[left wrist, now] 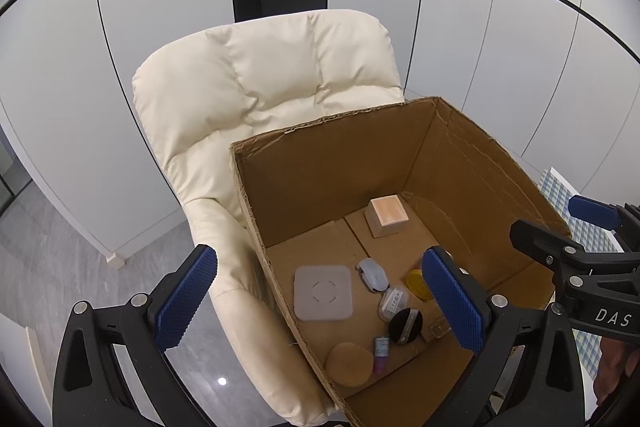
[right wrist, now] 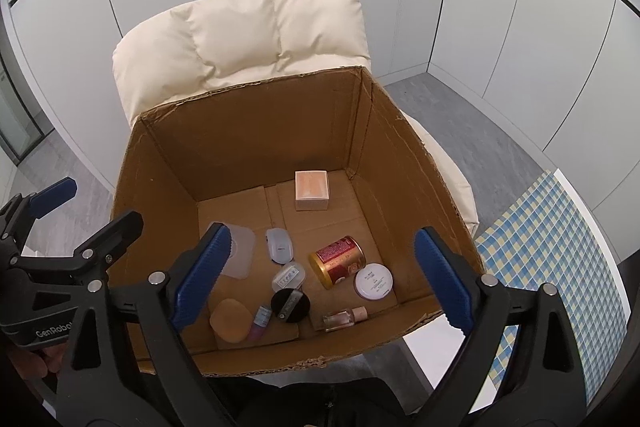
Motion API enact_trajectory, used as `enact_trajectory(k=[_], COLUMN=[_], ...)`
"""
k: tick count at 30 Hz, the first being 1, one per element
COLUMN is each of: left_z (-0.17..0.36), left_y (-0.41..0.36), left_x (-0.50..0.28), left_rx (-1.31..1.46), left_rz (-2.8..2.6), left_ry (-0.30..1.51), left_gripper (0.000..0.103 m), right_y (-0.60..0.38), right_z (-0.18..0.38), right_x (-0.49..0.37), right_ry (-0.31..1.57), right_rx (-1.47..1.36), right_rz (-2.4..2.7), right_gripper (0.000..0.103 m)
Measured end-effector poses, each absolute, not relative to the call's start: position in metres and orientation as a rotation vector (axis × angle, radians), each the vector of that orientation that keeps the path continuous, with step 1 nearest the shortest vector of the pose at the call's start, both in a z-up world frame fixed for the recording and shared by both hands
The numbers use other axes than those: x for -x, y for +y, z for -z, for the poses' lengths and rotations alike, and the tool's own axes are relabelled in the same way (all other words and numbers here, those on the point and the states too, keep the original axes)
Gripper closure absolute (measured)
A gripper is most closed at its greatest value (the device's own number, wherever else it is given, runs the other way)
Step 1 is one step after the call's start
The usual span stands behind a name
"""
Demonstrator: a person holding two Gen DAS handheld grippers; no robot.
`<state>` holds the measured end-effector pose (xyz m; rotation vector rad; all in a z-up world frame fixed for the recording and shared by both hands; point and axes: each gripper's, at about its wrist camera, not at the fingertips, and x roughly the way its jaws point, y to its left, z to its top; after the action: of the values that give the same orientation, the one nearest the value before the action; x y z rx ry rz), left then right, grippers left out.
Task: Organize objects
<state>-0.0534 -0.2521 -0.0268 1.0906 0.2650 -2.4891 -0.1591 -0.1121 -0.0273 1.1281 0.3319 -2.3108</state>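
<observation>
presently, the right gripper [right wrist: 320, 275] stands with jaws wide apart and nothing between the pads. directly below the gap, on the floor of the cardboard box [right wrist: 256, 147], lie a red can [right wrist: 338, 261] on its side, a white round jar [right wrist: 374, 281] touching it, a black round compact [right wrist: 290, 305] and a small clear bottle [right wrist: 344, 319]. near the left pad sit a tan sponge [right wrist: 231, 321] and a grey square pad [right wrist: 242, 253]. beyond the jaws, a small pale box [right wrist: 312, 190] rests by the far wall. the left gripper [left wrist: 316, 301], likewise spread wide and empty, hangs over the box's left wall. the box sits on a cream armchair [right wrist: 240, 35].
</observation>
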Motion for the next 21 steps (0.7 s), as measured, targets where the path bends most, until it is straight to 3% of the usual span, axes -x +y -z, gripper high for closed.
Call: enact_trajectory(k=[21], left_z=[0.0282], left_y=[-0.2514], left_x=[0.0587], left_rx=[-1.095], left_rz=[2.496], left_ry=[0.274], left_gripper=[0.001], right_y=[-0.105], right_z=[0.0284], right_x=[0.1626], right_ry=[0.316], right_rx=[-1.133], right_rz=[2.333], right_gripper=[0.001])
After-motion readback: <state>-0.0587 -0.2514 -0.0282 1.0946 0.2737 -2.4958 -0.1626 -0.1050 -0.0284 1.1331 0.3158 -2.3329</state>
